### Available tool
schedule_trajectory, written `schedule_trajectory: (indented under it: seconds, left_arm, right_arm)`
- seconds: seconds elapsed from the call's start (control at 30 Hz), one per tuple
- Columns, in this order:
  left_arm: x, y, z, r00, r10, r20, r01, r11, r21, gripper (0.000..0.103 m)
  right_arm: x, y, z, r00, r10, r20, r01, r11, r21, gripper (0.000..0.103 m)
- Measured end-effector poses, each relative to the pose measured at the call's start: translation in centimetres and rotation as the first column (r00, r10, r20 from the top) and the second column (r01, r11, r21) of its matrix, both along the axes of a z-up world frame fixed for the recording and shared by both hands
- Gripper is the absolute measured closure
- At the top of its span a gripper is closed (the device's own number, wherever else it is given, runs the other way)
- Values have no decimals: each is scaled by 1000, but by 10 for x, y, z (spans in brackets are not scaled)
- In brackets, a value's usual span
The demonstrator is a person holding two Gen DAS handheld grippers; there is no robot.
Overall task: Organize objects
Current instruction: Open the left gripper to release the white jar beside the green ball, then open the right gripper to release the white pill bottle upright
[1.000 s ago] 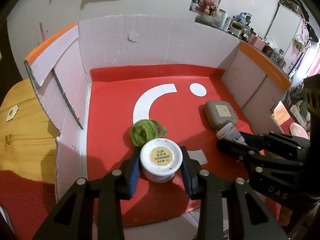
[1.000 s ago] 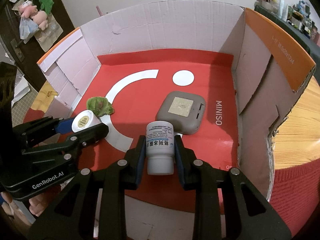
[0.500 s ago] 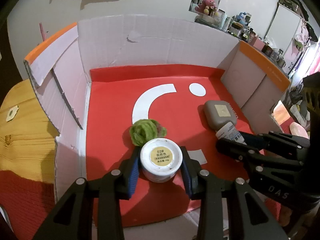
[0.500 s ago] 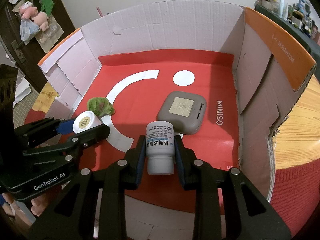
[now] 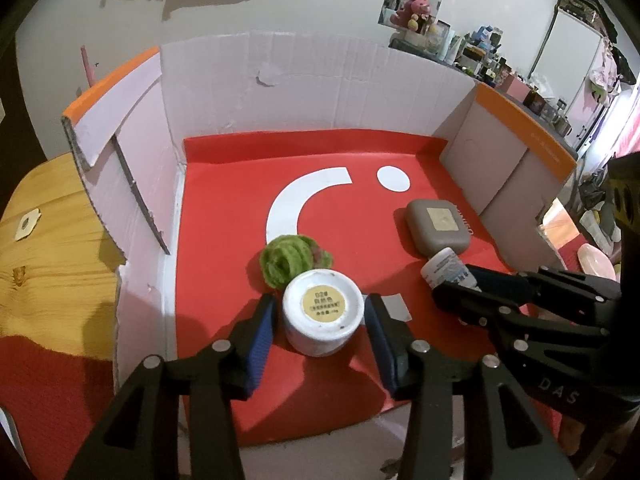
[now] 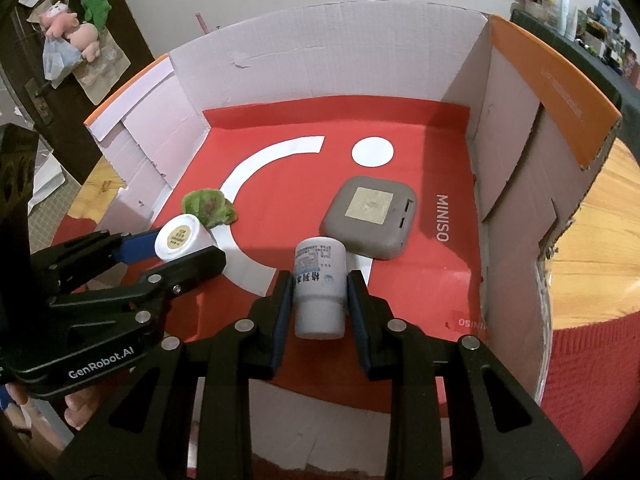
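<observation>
An open cardboard box (image 6: 516, 128) with white walls, orange flap edges and a red floor sits on a wooden table (image 5: 44, 248). Four small things are inside it.

One is a white round jar (image 5: 322, 312) with a tan label on its lid, standing on the red floor near the front left. The left gripper (image 5: 320, 328) has its two blue-padded fingers on either side of this jar, and its jaws are opening: a thin gap shows between each pad and the jar's wall, so the jar stands free between them.

Just behind the jar, touching it, lies one green fuzzy ball (image 5: 290, 258) with a patch of pink.

One white pill bottle (image 6: 320, 286) with printed Chinese text is clamped between the two pads of the right gripper (image 6: 319, 292), tilted with its bottom toward the camera, near the front middle of the box.

Just beyond the bottle, one grey rounded square case (image 6: 370, 216) lies flat on the floor, a tan square on its top, beside the printed word MINISO.

The red floor carries one white arc and one white dot. Both grippers are black and point down into the box side by side.
</observation>
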State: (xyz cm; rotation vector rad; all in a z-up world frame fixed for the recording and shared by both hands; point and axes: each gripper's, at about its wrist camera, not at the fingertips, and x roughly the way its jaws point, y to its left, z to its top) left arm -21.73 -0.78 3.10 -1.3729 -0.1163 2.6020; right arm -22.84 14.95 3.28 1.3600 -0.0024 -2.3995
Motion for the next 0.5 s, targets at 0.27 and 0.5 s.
schedule_trajectory:
  seconds: [0.27, 0.5]
  left_arm:
    - [7, -1, 6, 1000, 14, -21, -14, 1000, 7, 45]
    - [14, -2, 11, 999, 18, -36, -17, 1000, 3, 41]
  right_arm:
    - [10, 2, 6, 1000, -4, -10, 4, 1000, -8, 76]
    - [21, 2, 12, 1000, -3, -24, 3, 1000, -11, 74]
